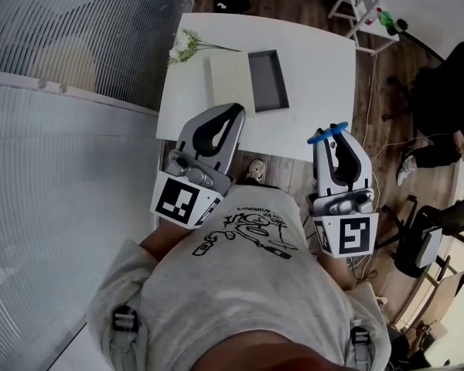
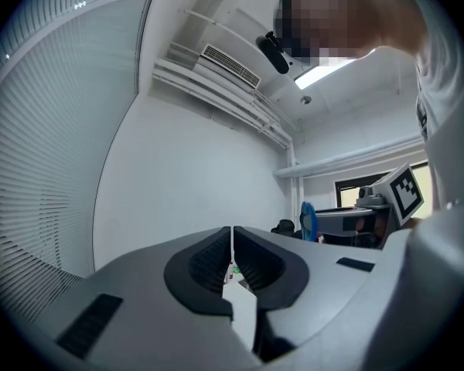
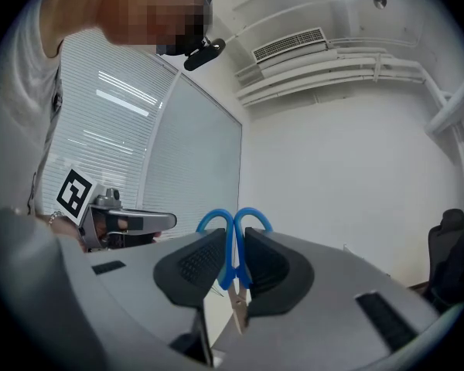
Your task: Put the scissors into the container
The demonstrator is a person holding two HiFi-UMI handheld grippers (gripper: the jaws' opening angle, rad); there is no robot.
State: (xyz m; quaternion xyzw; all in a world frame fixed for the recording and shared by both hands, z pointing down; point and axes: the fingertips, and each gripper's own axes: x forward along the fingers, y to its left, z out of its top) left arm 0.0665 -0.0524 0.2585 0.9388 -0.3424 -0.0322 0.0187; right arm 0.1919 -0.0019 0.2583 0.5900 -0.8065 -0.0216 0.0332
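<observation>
The scissors [image 1: 325,134] are pinched in the right tongs [image 3: 233,242], short of the bench [image 1: 317,68]. The left tongs [image 2: 232,242] are pressed together, empty. Placing them in the far container [image 1: 264,83] remains.

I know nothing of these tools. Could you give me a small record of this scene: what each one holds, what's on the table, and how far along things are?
Right gripper: jaws shut on the blue-handled scissors
Left gripper: jaws together, nothing between them
Table: white; holds an open grey container, a pale panel beside it, and white flowers
Progress: scissors not yet in the container
</observation>
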